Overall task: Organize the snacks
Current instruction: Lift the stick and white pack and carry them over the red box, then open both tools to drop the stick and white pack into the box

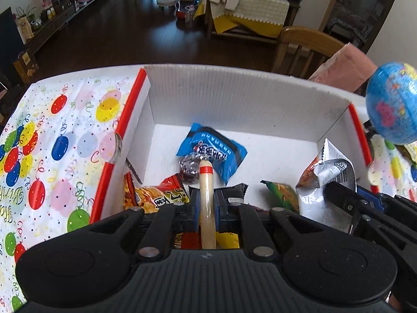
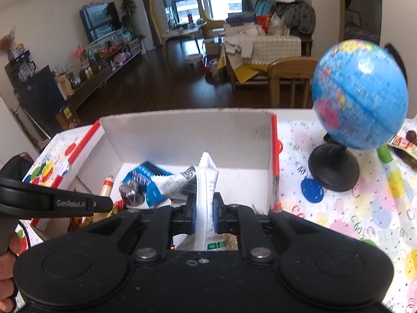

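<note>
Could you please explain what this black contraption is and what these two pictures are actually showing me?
There is no robot here: a person holds a pair of hand-held tongs in each hand, each with a camera looking along its fingers. One picture comes from the left tongs, the other from the right tongs. The left pair is shut on a sausage stick; the right pair is shut on a silver snack packet. Both hang over a white cardboard box that already holds a blue packet and other snacks. The box stands on a balloon-print tablecloth, with a small globe beside it.
</note>
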Demonstrator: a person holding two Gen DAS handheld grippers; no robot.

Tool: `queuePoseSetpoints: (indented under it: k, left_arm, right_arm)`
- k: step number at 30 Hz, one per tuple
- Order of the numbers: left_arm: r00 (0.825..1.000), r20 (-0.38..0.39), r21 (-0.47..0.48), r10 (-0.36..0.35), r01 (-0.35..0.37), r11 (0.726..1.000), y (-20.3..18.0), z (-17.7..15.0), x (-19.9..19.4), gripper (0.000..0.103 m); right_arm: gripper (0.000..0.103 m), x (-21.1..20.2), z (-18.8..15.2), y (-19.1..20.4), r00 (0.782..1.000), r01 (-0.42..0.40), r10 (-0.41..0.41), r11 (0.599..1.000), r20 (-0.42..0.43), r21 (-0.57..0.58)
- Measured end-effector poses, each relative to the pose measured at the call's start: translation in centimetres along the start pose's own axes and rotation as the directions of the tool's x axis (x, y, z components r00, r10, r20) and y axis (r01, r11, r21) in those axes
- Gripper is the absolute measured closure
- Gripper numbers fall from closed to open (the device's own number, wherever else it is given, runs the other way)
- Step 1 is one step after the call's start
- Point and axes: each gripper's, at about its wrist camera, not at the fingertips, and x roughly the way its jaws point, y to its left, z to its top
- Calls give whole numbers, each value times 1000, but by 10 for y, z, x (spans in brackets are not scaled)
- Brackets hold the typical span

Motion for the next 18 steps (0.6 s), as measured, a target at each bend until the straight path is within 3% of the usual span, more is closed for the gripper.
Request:
queuePoseSetpoints:
  k: [5,11,13,16,18]
  left_arm:
    - [999,-36,-5,28,-28,1000,-1,-2,9,91]
    - [999,-33,-21,18,-19,1000,2,-6,1,68]
    - [1000,-19,-18,22,-22,1000,1,-7,-5,44]
    - [1000,17,-29,18,-18,999,4,-10,-17,42]
    - [1000,25,-30,6,-5,1000,6,-12,-24,42]
  right_arm:
    - [82,2,-3,-1,1000,-25,25,1000,-16,-5]
    - [70,0,-4,-2,998,-50,50,999,-30,3]
    - [68,-2,-4,-3,998,-56,56,998,-28,3]
    - [62,-8,-6,-2,998,-56,56,998,-20,-3]
    - [49,-16,-8,-1,999,-51,51,999,-8,-1]
